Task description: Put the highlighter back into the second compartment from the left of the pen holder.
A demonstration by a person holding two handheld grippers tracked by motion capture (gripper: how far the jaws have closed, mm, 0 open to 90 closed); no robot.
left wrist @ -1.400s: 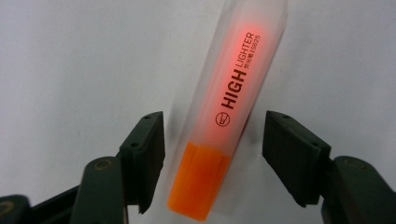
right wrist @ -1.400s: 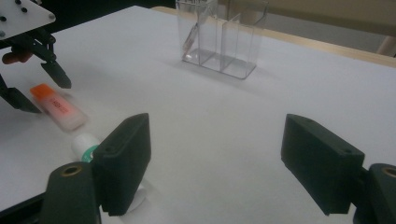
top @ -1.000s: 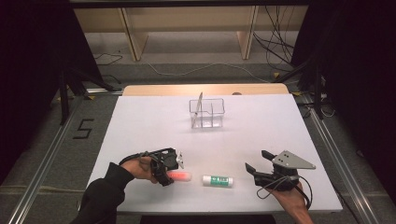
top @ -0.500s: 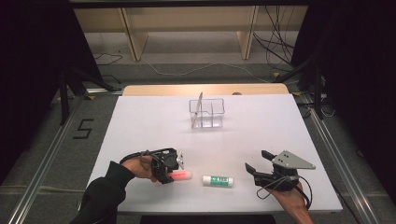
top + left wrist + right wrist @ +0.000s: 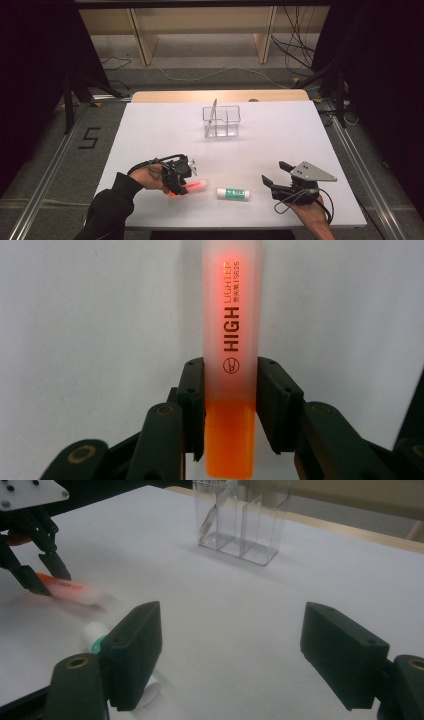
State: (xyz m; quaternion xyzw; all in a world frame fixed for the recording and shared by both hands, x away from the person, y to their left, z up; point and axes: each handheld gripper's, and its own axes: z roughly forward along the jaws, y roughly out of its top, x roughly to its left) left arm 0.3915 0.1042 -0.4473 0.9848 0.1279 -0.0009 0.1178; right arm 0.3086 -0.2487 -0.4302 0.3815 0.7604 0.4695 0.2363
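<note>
- Step in hand: judged from the pictures, the work is picking up the highlighter (image 5: pixel 232 340) for transfer, most likely to the clear organizer (image 5: pixel 221 120) at the far middle of the table (image 5: pixel 280 140).
- Left gripper (image 5: pixel 184 176): the jaws are closed on the highlighter. In the left gripper view both black pads (image 5: pixel 194 405) press the barrel from either side, just above the orange cap end.
- Highlighter position: near the front left of the table, lying low and roughly level, with its pale barrel pointing toward the glue stick (image 5: pixel 233 193). Whether it touches the surface or is just clear of it cannot be told.
- Right gripper (image 5: pixel 274 178): the jaws stand wide apart and hold nothing. It rests low at the front right of the table, pointing toward the glue stick.
- Glue stick position: flat on the table between the two grippers, apart from both and near the highlighter tip.
- Organizer: upright, with divided compartments; a thin object leans in the left one.
- Next move: likely a lift clear of the table, then a carry forward to the organizer. The highlighter must be turned upright over an open compartment before release.
- Caution: the grip sits near one end, so the long barrel may pivot during the lift.
</note>
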